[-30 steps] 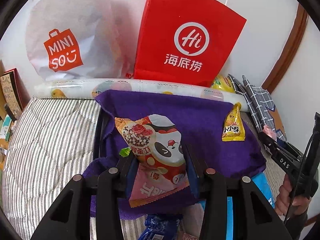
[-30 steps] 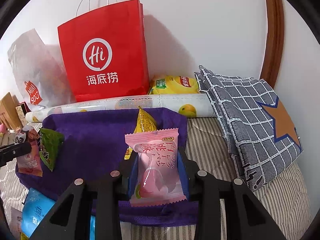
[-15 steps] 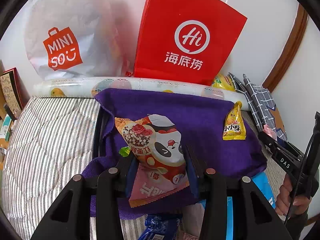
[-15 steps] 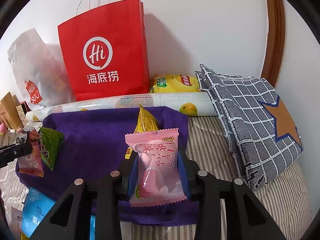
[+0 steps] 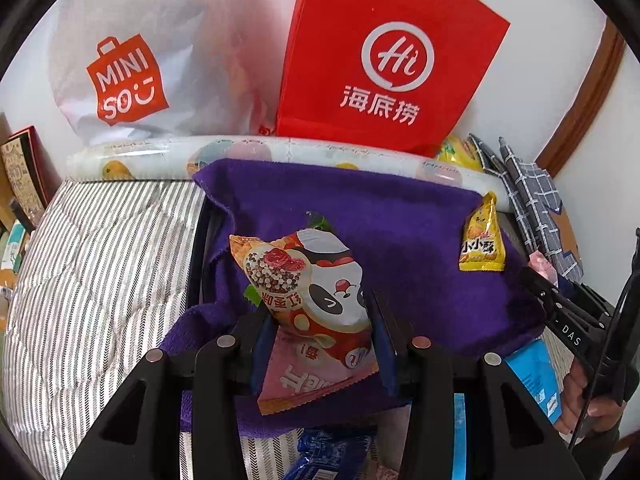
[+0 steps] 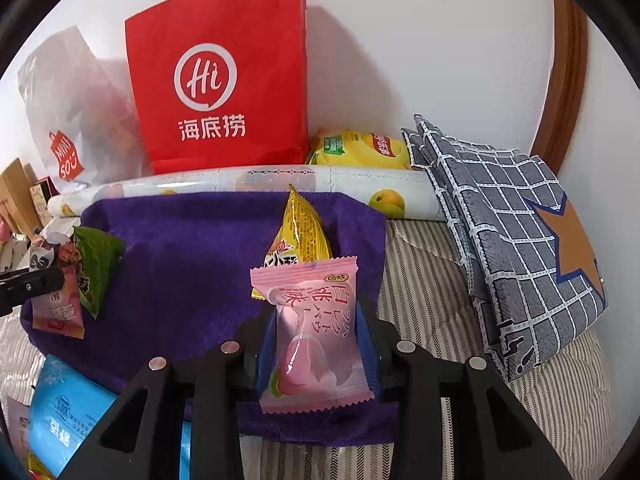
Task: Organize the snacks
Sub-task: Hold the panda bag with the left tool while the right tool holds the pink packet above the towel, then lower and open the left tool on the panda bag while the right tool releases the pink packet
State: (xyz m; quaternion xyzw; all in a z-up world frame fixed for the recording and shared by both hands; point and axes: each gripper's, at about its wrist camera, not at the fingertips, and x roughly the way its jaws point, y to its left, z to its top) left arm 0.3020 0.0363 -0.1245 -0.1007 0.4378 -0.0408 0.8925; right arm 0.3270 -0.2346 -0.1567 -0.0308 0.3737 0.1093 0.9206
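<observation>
Two snacks held over purple cloth (image 5: 400, 232)
Left gripper (image 5: 320, 320) clamps panda bag (image 5: 316, 292); right gripper (image 6: 316, 328) clamps pink sweet (image 6: 314, 336). Risk: slick wrappers slipping from the pads.

left hand-held gripper (image 5: 320, 316) clamped, right hand-held gripper (image 6: 316, 340) clamped, both angled downward

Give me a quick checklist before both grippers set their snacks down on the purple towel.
1. Left gripper grips the panda snack pack: ok; a green packet seems to ride behind it.
2. Right gripper grips the pink peach candy: ok.
3. Bare purple towel ahead of the left gripper: ok.
4. Yellow snack packet lies right behind the pink candy, where it could crowd the drop: not ok.
5. Grippers apart from each other: ok.
6. Whether either snack touches the towel yet: cannot tell.
</observation>
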